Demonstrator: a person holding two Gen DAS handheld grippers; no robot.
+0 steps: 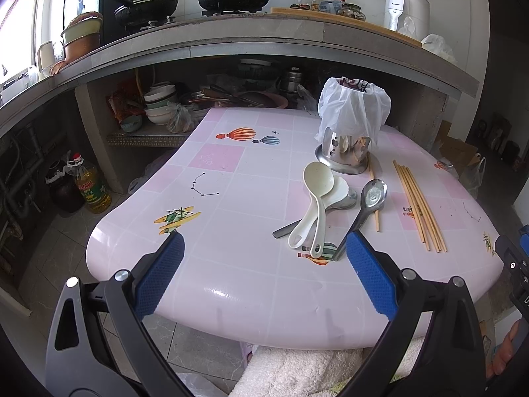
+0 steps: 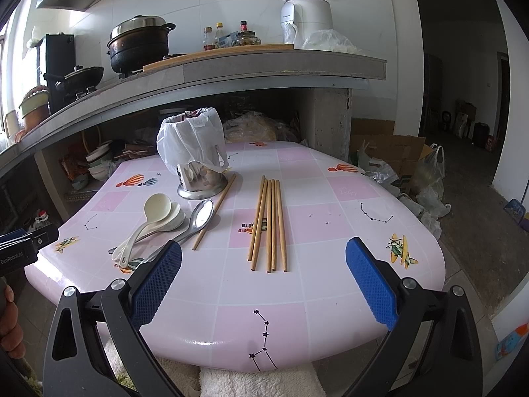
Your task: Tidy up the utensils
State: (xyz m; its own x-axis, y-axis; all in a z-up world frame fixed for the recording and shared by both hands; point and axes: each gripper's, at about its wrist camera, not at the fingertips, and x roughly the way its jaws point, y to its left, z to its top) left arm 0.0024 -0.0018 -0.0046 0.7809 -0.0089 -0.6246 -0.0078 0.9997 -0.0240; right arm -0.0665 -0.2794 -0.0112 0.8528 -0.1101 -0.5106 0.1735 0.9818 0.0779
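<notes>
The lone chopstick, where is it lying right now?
The lone chopstick lies flat on the table, between the metal spoon and the chopstick bundle, its far end beside the utensil holder's base.

— We see a glossy pink tiled tabletop, pale wooden chopsticks at centre frame, and a shiny steel spoon.

— We also note matt cream plastic ladles, a perforated polished metal holder under thin crinkled white plastic bag.
</notes>
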